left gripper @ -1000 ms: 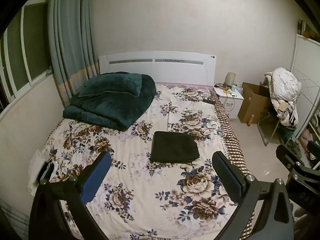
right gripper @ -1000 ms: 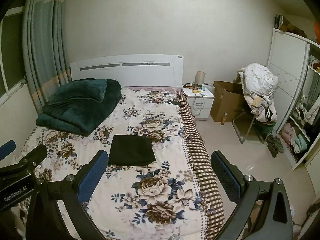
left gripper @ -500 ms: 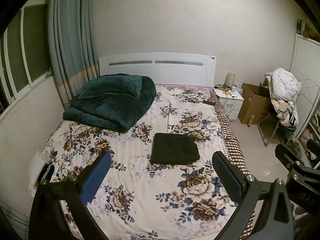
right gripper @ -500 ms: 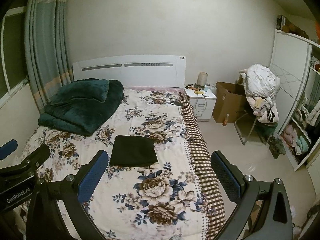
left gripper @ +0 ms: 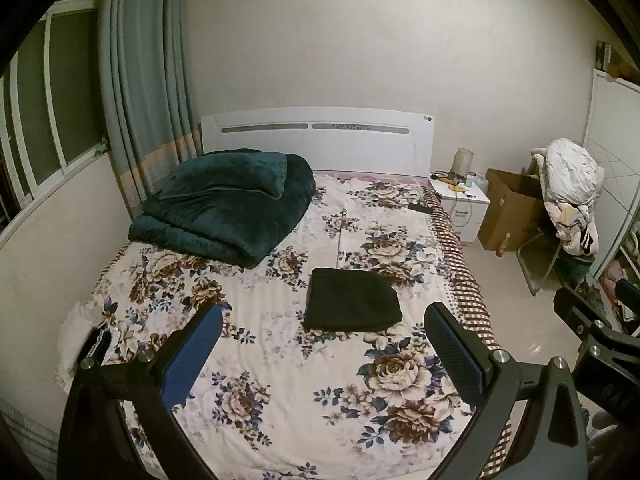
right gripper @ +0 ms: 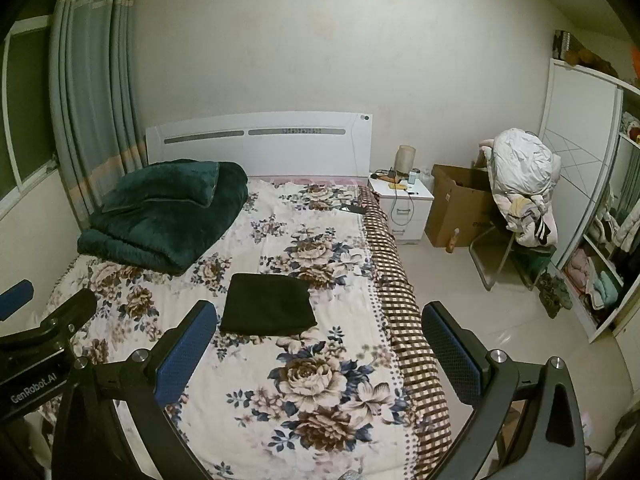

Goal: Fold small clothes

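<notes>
A dark garment (left gripper: 351,301), folded into a neat rectangle, lies flat on the floral bedspread (left gripper: 280,352) near the middle of the bed. It also shows in the right wrist view (right gripper: 267,309). My left gripper (left gripper: 322,354) is open and empty, held well above the near end of the bed. My right gripper (right gripper: 320,354) is open and empty too, to the right of the left one and over the bed's right side. Neither touches the garment.
A folded dark green blanket with a pillow (left gripper: 228,208) lies at the bed's far left by the white headboard (left gripper: 316,136). A nightstand (right gripper: 402,208), cardboard box (right gripper: 456,210) and chair piled with clothes (right gripper: 520,192) stand to the right. An open wardrobe (right gripper: 600,264) lines the right wall.
Both grippers have drifted slightly back and up from the bed, so the garment sits a little lower in view. Both stay open and empty.
</notes>
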A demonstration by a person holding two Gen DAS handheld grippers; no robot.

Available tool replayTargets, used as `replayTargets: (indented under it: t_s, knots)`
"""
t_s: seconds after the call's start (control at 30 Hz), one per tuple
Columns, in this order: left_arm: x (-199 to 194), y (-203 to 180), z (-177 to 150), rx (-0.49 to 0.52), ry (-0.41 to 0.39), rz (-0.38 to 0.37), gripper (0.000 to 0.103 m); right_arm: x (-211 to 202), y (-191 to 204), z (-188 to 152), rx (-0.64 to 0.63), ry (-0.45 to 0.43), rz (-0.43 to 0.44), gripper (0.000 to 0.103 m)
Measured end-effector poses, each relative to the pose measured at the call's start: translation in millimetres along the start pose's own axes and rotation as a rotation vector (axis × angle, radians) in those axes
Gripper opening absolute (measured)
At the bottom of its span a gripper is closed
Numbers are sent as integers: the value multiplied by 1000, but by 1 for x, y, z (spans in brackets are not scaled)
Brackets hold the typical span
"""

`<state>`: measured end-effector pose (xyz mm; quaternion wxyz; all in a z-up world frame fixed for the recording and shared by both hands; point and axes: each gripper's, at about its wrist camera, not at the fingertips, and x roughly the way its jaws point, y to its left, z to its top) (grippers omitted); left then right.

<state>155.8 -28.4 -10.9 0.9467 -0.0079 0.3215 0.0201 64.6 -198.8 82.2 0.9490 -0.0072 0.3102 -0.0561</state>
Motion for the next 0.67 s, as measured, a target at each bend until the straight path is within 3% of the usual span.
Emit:
replayTargets:
  t_s: [0.67]
  knots:
    - [-2, 1, 4, -4, -7, 5, 103, -4, 2, -4, 6, -3, -7, 103]
